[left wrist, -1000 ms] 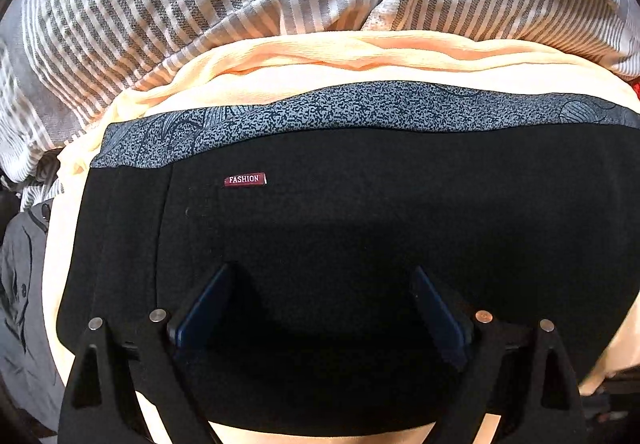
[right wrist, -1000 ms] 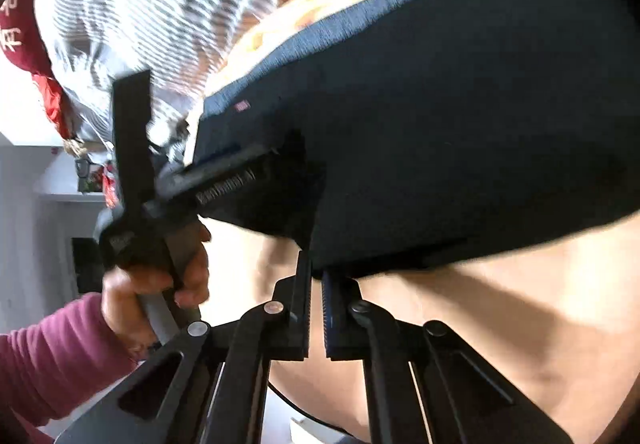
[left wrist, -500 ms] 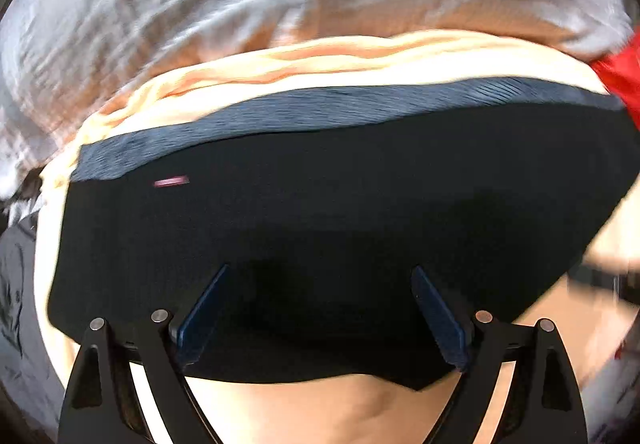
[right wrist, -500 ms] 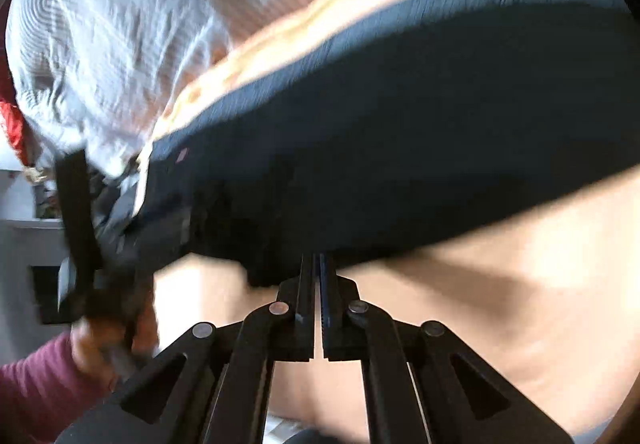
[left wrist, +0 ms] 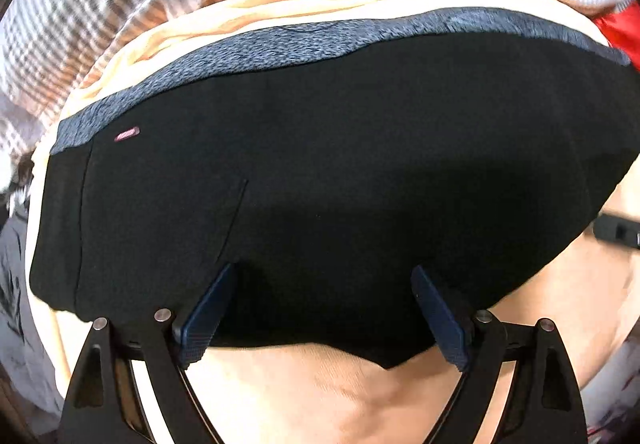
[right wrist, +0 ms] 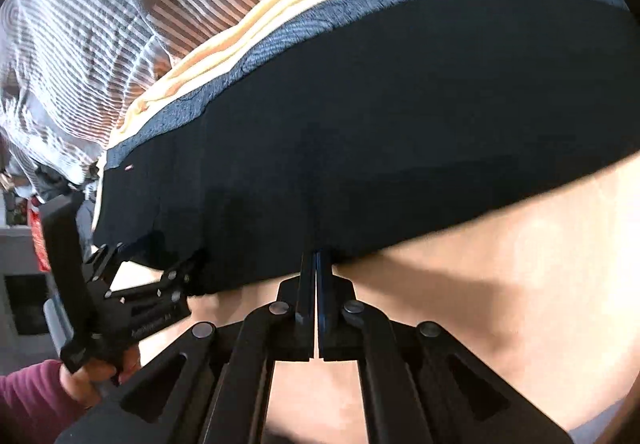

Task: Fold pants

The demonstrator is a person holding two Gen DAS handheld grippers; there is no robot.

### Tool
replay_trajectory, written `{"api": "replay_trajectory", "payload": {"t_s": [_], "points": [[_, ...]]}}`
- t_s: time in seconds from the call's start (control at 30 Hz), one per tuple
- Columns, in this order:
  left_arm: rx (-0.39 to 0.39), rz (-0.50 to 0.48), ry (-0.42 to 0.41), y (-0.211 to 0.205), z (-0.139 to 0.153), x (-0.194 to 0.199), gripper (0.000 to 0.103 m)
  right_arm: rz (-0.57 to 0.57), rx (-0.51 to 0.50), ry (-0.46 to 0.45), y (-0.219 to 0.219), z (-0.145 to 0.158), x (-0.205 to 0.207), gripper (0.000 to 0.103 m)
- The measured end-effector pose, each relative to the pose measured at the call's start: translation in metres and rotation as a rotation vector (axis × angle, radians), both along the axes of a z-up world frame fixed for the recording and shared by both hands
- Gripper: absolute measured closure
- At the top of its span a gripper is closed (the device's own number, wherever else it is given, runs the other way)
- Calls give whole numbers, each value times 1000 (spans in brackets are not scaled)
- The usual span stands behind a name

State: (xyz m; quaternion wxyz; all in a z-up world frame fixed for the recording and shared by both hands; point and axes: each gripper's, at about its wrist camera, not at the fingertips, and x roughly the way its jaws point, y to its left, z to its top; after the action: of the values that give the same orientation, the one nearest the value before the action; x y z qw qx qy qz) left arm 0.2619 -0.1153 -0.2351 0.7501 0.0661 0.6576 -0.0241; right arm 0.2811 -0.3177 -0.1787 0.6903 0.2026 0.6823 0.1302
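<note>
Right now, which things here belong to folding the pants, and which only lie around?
Job:
black pants
left claw, open
right claw, shut on the near edge of the pants

Lying about:
peach cloth
striped fabric
red item

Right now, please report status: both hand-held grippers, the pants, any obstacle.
Left hand-held gripper open over black pants. Right hand-held gripper shut on pants' near edge. Striped cloth lies behind; nothing blocks.

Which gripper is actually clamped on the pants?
The right gripper: its fingers are pressed together on the near hem of the black pants. The left gripper is spread wide open over them.
</note>
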Motion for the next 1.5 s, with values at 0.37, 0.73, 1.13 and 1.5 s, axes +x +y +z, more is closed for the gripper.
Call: {"api": "replay_trajectory", "payload": {"t_s": [0.37,0.73,1.13,1.5], "points": [[-56,-23,-38,-66,44,23,12,-129,-60,6,-80,24,-24,59],[-166,-86,-44,-192,63,45,12,-365,-58,-26,-211,30,-12,58],[-111,-46,-36,-264,43,70,12,-685,121,-131,-334,-9,-5,40],[-97,11,-56,-284,47,92,12,-669,299,-220,-350,-19,30,38]]}}
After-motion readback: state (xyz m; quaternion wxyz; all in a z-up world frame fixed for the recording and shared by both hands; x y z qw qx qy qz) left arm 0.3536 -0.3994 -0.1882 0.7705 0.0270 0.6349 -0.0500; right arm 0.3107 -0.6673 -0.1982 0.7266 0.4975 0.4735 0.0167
